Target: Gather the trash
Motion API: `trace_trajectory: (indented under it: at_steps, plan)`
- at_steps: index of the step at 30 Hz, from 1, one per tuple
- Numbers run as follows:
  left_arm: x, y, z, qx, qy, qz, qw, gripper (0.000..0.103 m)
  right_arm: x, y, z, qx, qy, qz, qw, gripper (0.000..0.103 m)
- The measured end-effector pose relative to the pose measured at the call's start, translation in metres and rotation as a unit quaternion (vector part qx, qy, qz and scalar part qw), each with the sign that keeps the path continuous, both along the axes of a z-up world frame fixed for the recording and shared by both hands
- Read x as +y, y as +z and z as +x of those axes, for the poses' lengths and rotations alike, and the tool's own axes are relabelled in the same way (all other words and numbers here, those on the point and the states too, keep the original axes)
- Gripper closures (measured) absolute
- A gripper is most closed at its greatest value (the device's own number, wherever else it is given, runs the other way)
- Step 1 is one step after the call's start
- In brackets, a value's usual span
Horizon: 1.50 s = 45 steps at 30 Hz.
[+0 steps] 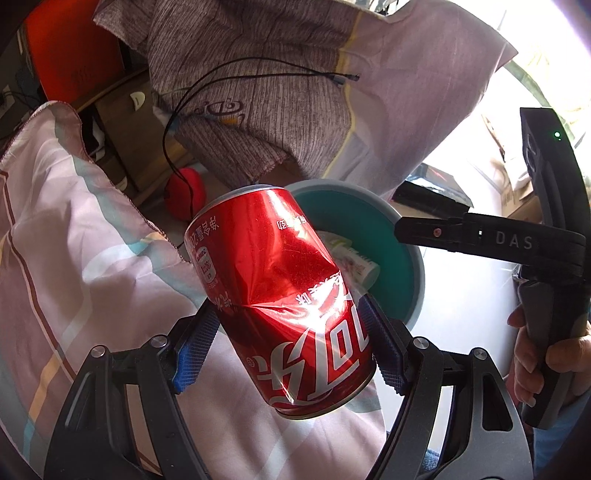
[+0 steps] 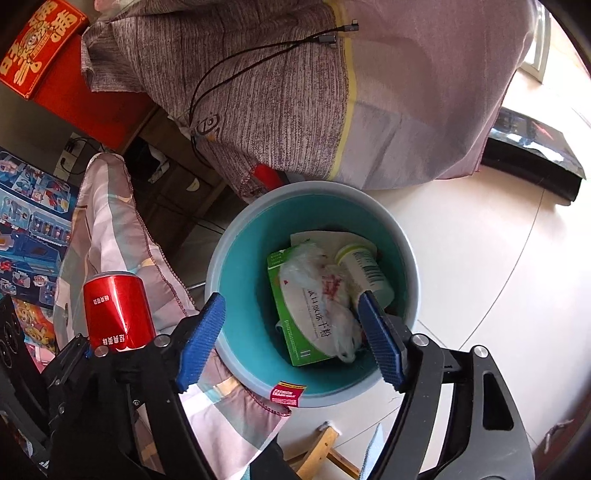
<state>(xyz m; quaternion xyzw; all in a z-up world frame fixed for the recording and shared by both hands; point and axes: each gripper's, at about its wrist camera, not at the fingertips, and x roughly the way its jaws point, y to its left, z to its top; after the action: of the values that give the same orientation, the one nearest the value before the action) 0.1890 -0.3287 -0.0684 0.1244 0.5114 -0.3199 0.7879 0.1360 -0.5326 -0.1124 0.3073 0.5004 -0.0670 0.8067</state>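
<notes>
Left wrist view shows one can (image 1: 280, 295), red and dented at the waist, clamped between the two blue pads (image 1: 194, 350) of my left tongs (image 1: 291, 349). It hangs upside down and tilted over the quilt (image 1: 74, 258), its far end reaching the near rim of the bin (image 1: 415, 273). White Chinese brand lettering runs across it, inverted; the small print on its side label is too fine for me to read. My right hand (image 1: 543, 362) grips the other tool at the right edge, and its arm bears the letters "DAS".

From the right wrist view, my right tongs (image 2: 291, 332) stand open and hold nothing, both pads spread over the one bin (image 2: 221, 258), grey outside and teal inside, which stands on the pale floor (image 2: 498, 295). I count four things in it: one green box (image 2: 295, 343) with Chinese print, one crumpled white bag (image 2: 317, 280) with red marks lying over the box, one bottle (image 2: 365, 273) whose label carries a barcode, and one sheet of paper (image 2: 332, 238) mostly buried beneath them. A small red sticker (image 2: 286, 394) sits on the bin's near rim; its words are too small to make out. The can (image 2: 117, 310) shows at the left, its lower end hidden behind the tool. Two cable ends (image 2: 341, 33) lie on the grey cloth (image 2: 240, 74) behind. One red box (image 2: 37, 44) with gold characters is cut off at the top left corner
</notes>
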Motion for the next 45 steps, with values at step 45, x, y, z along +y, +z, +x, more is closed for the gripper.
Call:
trace_trajectory:
  at_steps: [45]
  plan:
    - [-0.031,-0.027,-0.020,0.025,-0.015,0.032,0.9991,0.008,-0.005,0.024,-0.028,0.007,-0.013,-0.062,0.998,0.015]
